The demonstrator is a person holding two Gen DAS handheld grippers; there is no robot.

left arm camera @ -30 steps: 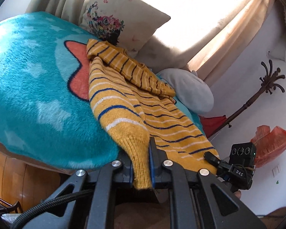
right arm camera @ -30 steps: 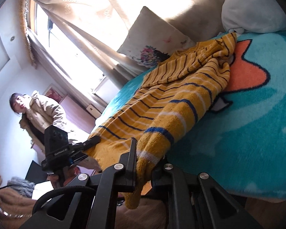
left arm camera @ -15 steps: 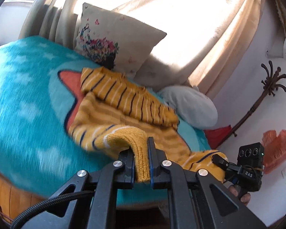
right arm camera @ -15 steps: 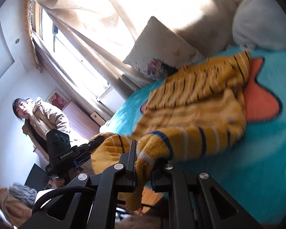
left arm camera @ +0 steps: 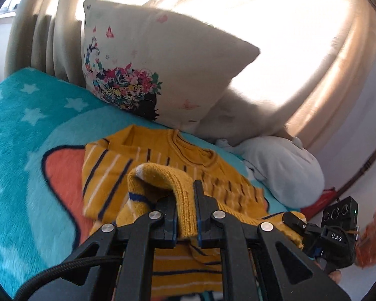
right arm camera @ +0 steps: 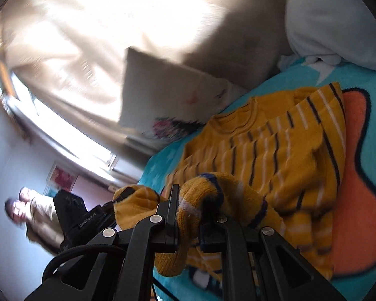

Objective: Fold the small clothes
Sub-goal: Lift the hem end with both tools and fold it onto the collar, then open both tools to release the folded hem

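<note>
A small yellow sweater (left arm camera: 163, 160) with navy and white stripes lies on a turquoise star blanket (left arm camera: 25, 130), its collar toward the pillows. My left gripper (left arm camera: 185, 200) is shut on the sweater's ribbed hem at one corner and holds it lifted over the body of the garment. My right gripper (right arm camera: 188, 205) is shut on the other hem corner of the sweater (right arm camera: 275, 150), also raised over it. The right gripper also shows at the right edge of the left wrist view (left arm camera: 295, 222). The lower half arches up between both grips.
A floral white pillow (left arm camera: 150, 75) and a grey pillow (left arm camera: 283, 173) lie just past the collar, against sunlit curtains (left arm camera: 275, 37). A person (right arm camera: 25, 213) stands beside the bed. The blanket (right arm camera: 363, 87) has an orange patch (right arm camera: 356, 175).
Both grippers have carried the hem up from the bed's near edge and forward over the sweater toward the collar. The lower half now doubles over the upper half.
</note>
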